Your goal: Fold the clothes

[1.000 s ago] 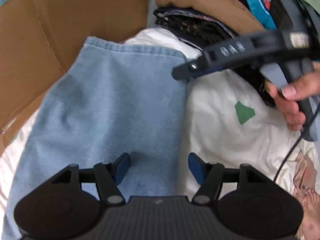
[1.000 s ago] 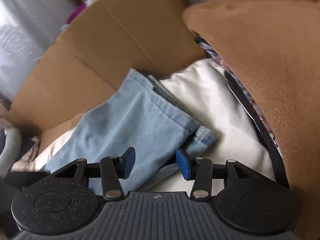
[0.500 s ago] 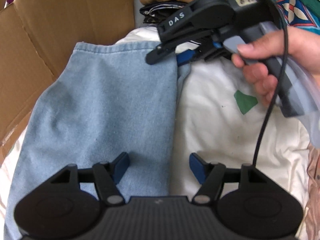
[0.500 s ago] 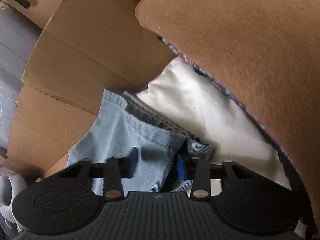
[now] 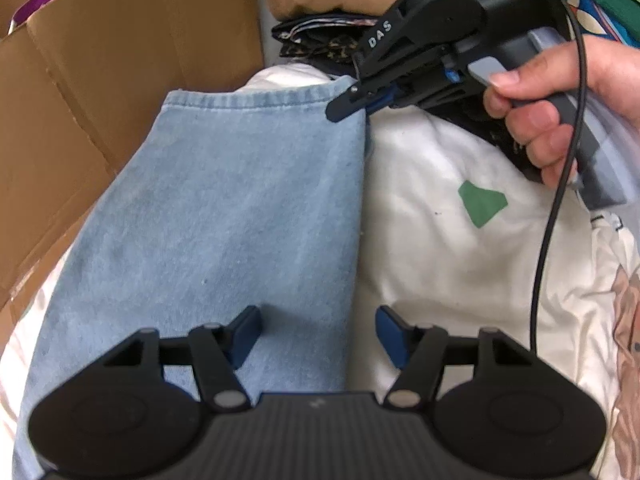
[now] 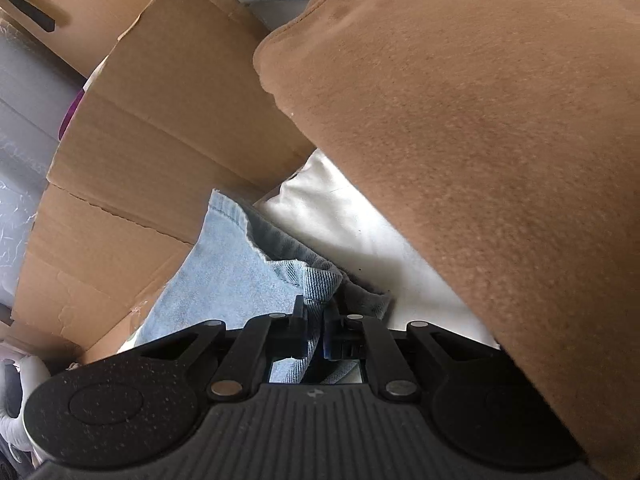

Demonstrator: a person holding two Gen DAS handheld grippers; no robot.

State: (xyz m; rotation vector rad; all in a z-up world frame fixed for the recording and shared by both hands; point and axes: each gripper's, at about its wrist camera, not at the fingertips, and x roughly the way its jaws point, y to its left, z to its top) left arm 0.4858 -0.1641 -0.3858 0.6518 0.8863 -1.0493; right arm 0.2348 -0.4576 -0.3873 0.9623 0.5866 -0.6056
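Note:
A light blue denim garment (image 5: 240, 200) lies flat on a white cloth (image 5: 432, 264). My left gripper (image 5: 318, 320) hovers over its near right edge, jaws wide and closing slightly, the pads clear of the fabric beneath them. My right gripper (image 5: 352, 100), held by a hand (image 5: 536, 120), is at the far right corner of the denim. In the right wrist view my right gripper (image 6: 316, 320) has closed its jaws and the pads pinch the hemmed corner of the denim (image 6: 240, 272), which bunches up between them.
A cardboard box wall (image 5: 100, 100) runs along the left of the garment. A stack of folded clothes topped by a brown one (image 6: 460, 140) stands close at the back right. A black cable (image 5: 556, 200) hangs from the right gripper. The white cloth bears a green patch (image 5: 482, 204).
My right gripper came in to the denim's far right corner and shut on the hem. The left gripper barely shifted.

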